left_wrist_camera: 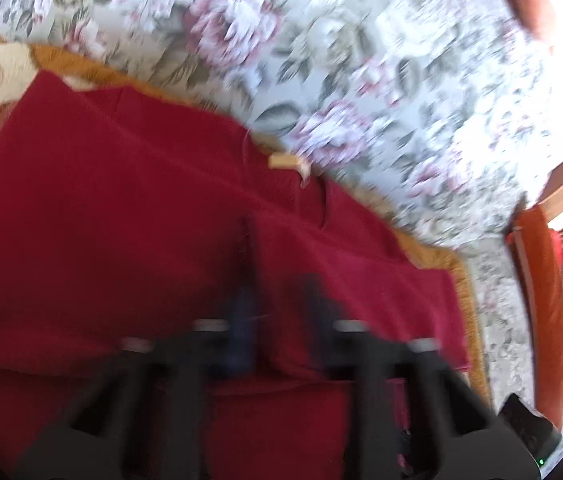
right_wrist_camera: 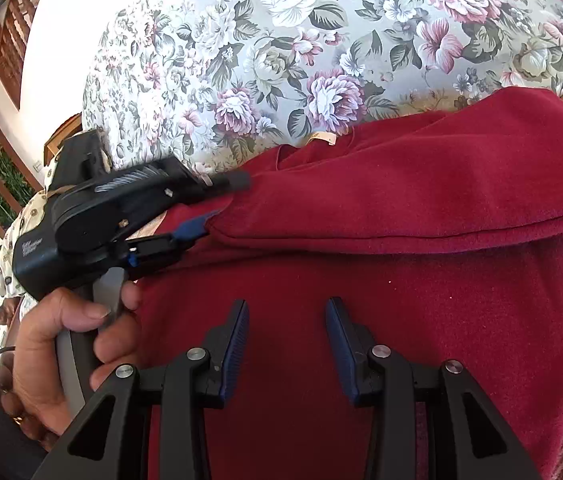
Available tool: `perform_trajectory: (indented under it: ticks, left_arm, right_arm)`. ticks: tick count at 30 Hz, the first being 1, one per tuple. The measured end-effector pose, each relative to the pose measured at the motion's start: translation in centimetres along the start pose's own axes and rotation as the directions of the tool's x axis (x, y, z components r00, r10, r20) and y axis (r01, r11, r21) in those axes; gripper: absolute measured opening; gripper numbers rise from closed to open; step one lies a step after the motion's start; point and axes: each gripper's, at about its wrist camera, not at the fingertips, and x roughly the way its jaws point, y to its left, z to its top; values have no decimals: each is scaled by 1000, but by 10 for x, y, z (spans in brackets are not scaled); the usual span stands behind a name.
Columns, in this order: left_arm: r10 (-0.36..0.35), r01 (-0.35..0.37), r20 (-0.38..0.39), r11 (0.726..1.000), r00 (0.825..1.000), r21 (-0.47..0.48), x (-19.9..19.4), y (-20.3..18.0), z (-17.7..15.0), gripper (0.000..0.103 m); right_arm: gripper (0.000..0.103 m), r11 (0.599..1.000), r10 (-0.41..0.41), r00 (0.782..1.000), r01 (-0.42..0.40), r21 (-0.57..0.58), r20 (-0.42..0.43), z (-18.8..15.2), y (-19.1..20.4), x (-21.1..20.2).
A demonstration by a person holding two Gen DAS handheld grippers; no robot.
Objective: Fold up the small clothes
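Garment: a dark red fleece garment (right_wrist_camera: 401, 320) lies spread on the floral cloth (right_wrist_camera: 281, 40), one layer lifted and doubled over the rest.
Left gripper: the left gripper (right_wrist_camera: 217, 200) comes in from the side of the garment, its fingers clamped on the edge of the lifted red layer, one above the fabric and one below it.
Left hand: the hand (right_wrist_camera: 65, 344) wraps the grey handle beside the garment's edge.
Left wrist view: blurred; the fingers (left_wrist_camera: 245, 308) stand over the red fabric, and a fold runs between them.
Right gripper: the right gripper (right_wrist_camera: 287, 340) hovers over the flat lower part of the garment, jaws spread apart, holding nothing.
Label: a small beige tag (left_wrist_camera: 283, 161) sits at the garment's edge, next to the floral cloth.
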Motion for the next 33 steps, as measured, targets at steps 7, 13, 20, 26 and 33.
perform_trajectory:
  ticks: [7, 13, 20, 26, 33]
  left_arm:
    - [-34, 17, 131, 991, 991, 134, -45, -33, 10, 6]
    - [-65, 48, 262, 996, 963, 73, -104, -5, 49, 6]
    - [89, -86, 225, 996, 970, -25, -104, 73, 45, 6]
    - [183, -181, 147, 983, 972, -26, -80, 92, 25, 9]
    - [326, -335, 364, 941, 872, -38, -130, 83, 24, 23]
  right_arm:
    - [39, 1000, 4, 1000, -4, 2, 3, 0, -1, 0]
    - [39, 1000, 4, 1000, -4, 3, 3, 0, -2, 1]
    - [39, 1000, -1, 1000, 1, -2, 4, 0, -1, 1]
    - [38, 1000, -10, 1000, 10, -3, -1, 1, 1, 0]
    - [38, 992, -129, 981, 128, 15, 148, 18, -10, -66]
